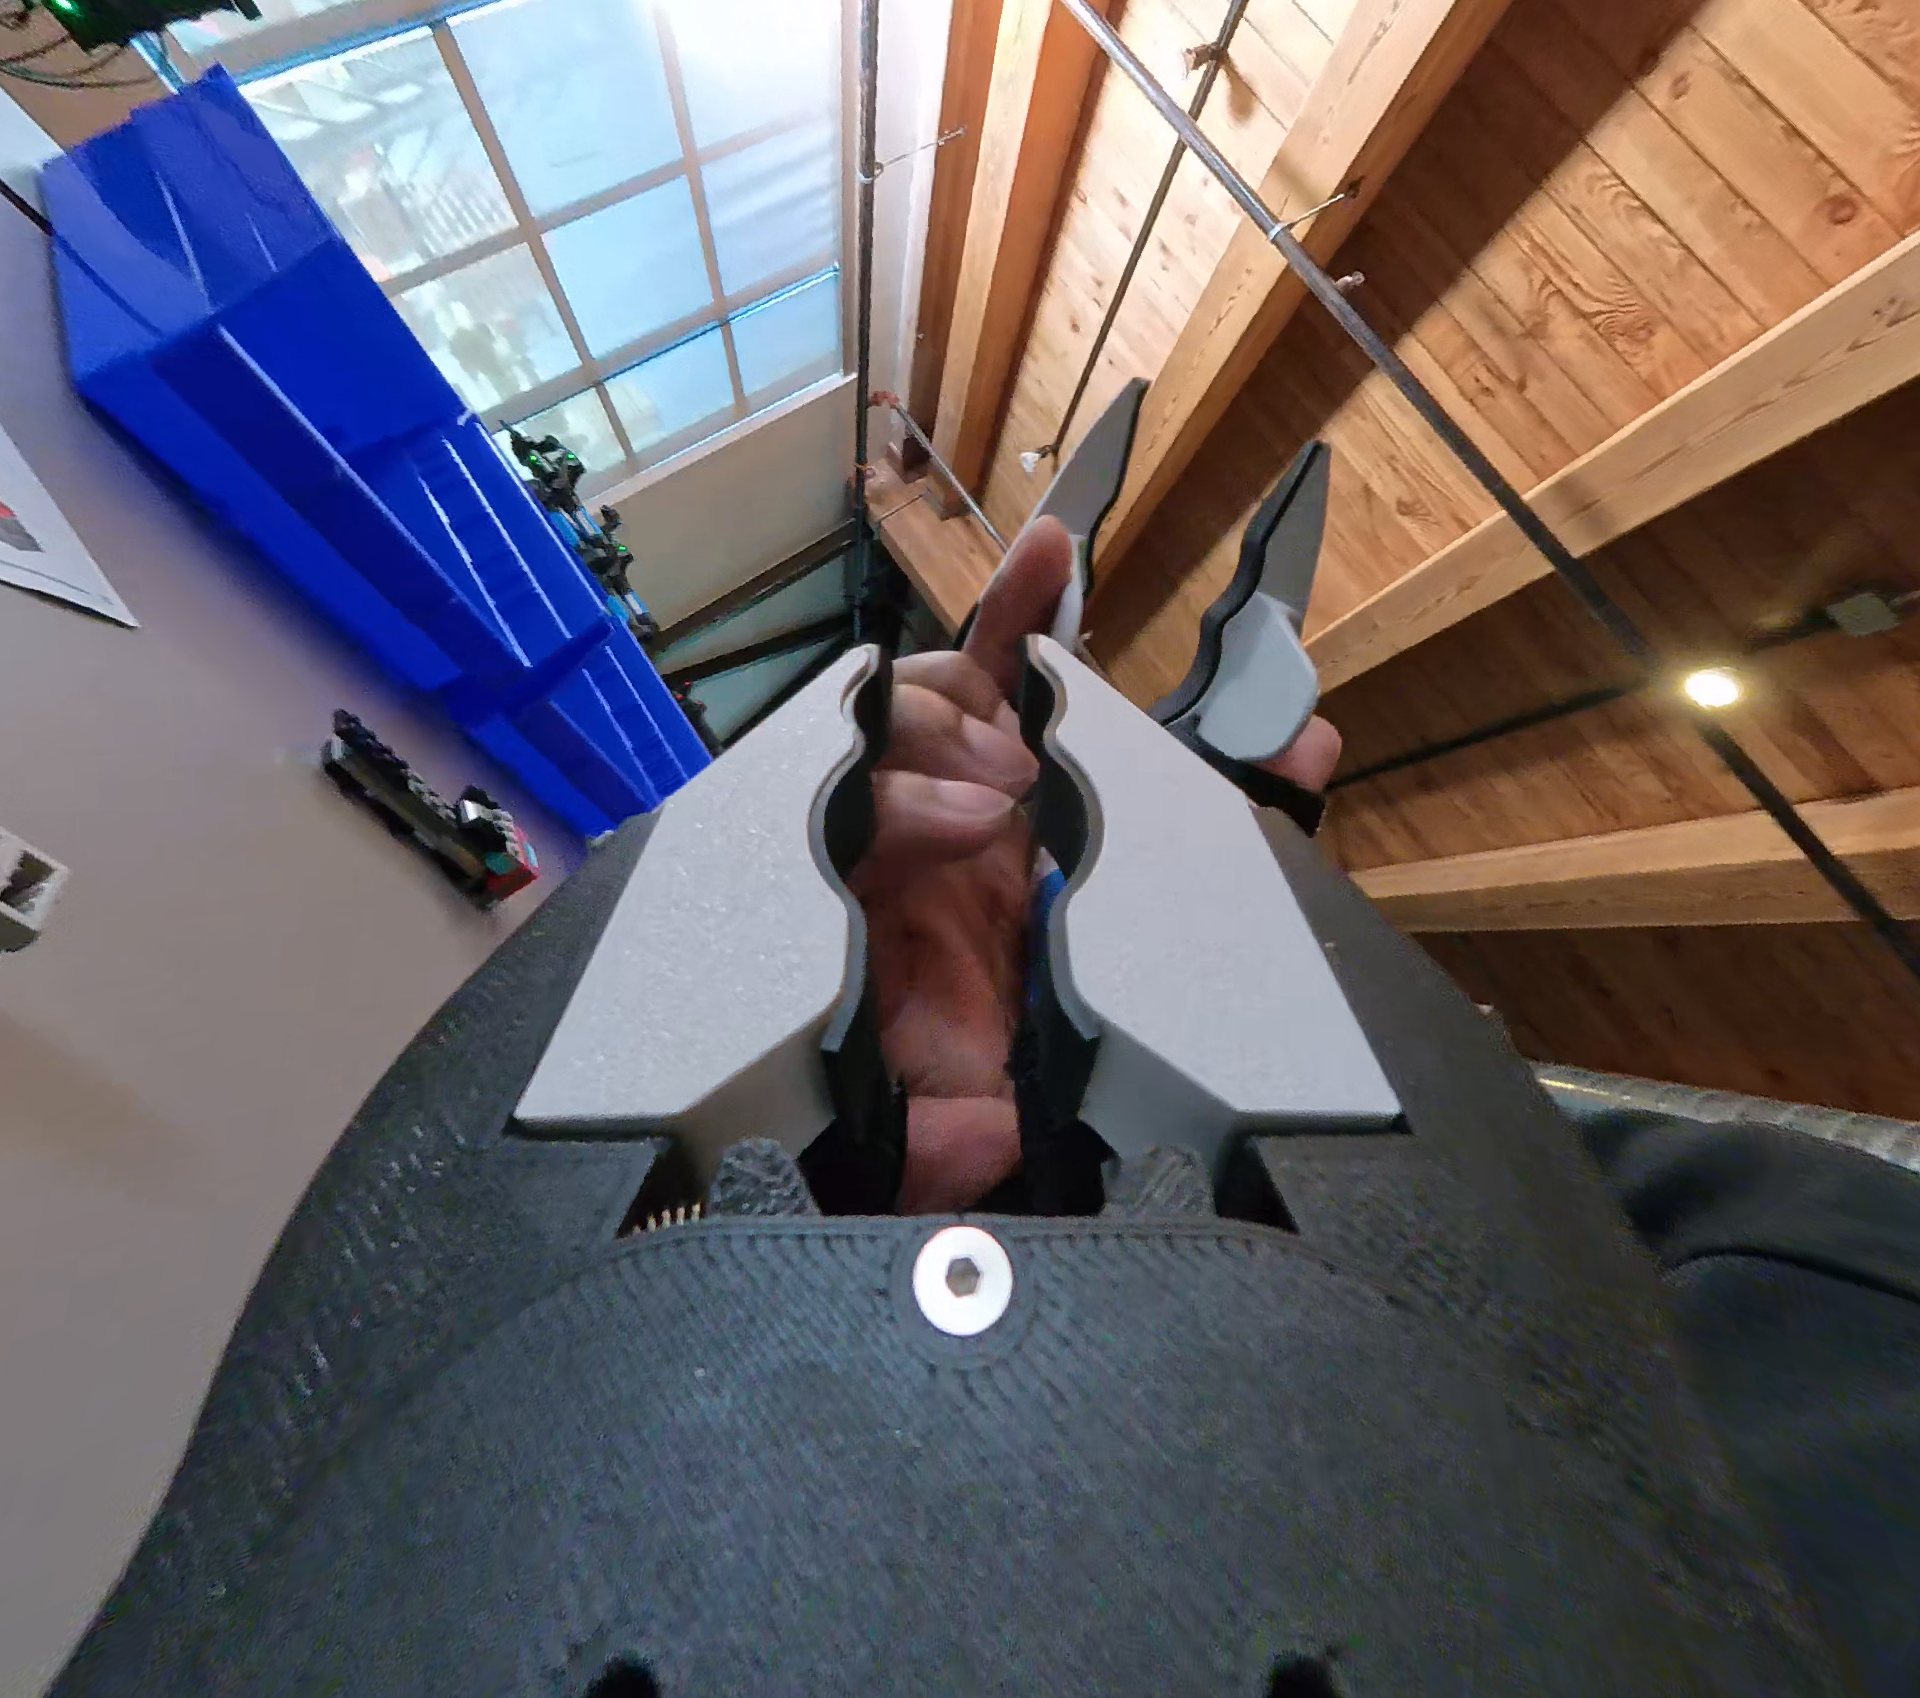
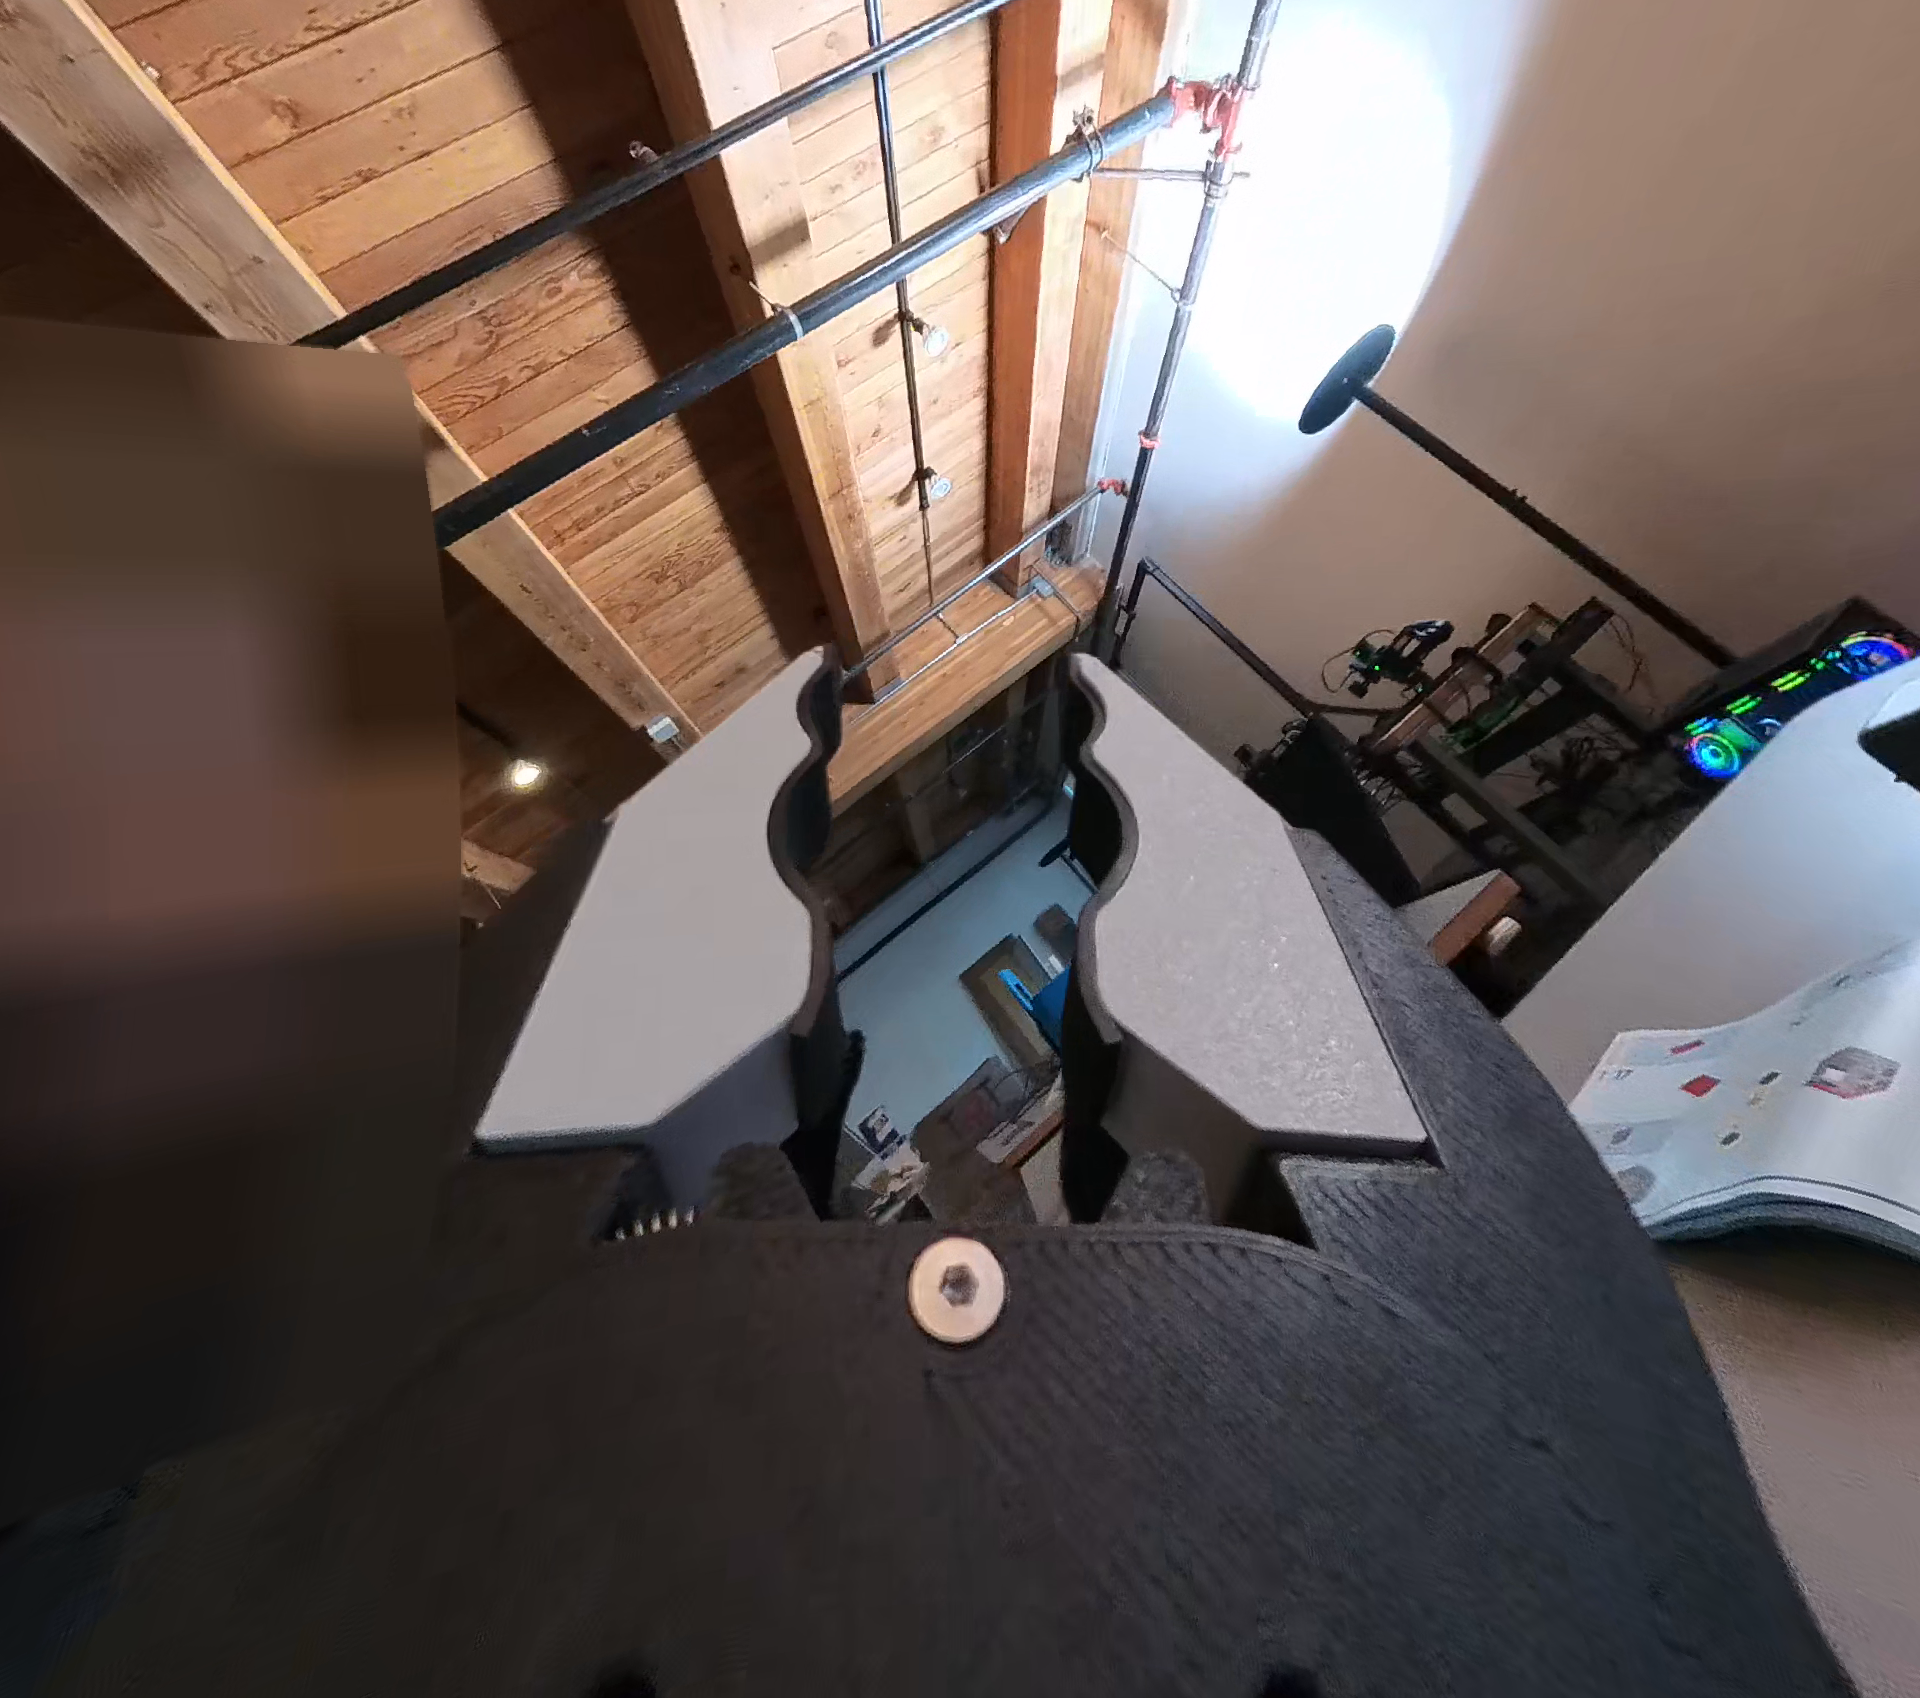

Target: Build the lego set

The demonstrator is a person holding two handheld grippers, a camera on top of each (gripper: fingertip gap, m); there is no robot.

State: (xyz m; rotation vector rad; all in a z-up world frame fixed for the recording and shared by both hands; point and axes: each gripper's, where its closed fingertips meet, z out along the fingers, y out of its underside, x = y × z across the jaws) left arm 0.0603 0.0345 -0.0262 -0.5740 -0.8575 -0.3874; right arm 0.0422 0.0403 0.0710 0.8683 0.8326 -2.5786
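A partly built black Lego model (image 1: 431, 807) with small red and grey pieces lies on the beige table (image 1: 208, 1077), left of my left gripper. My left gripper (image 1: 948, 661) is tilted up toward the ceiling, its jaws a little apart and empty. Through the gap I see a person's hand (image 1: 956, 817), which holds my right gripper (image 1: 1216, 495) just beyond, open. In the right wrist view, my right gripper (image 2: 951, 672) points at the ceiling, open and empty. No Lego shows in that view.
Blue storage bins (image 1: 312, 422) stand on the table behind the model. A grey Lego piece (image 1: 26, 885) and a printed sheet (image 1: 52, 536) lie at the left edge. An open instruction booklet (image 2: 1766, 1118) lies on the table at the right. Wooden ceiling beams and pipes are overhead.
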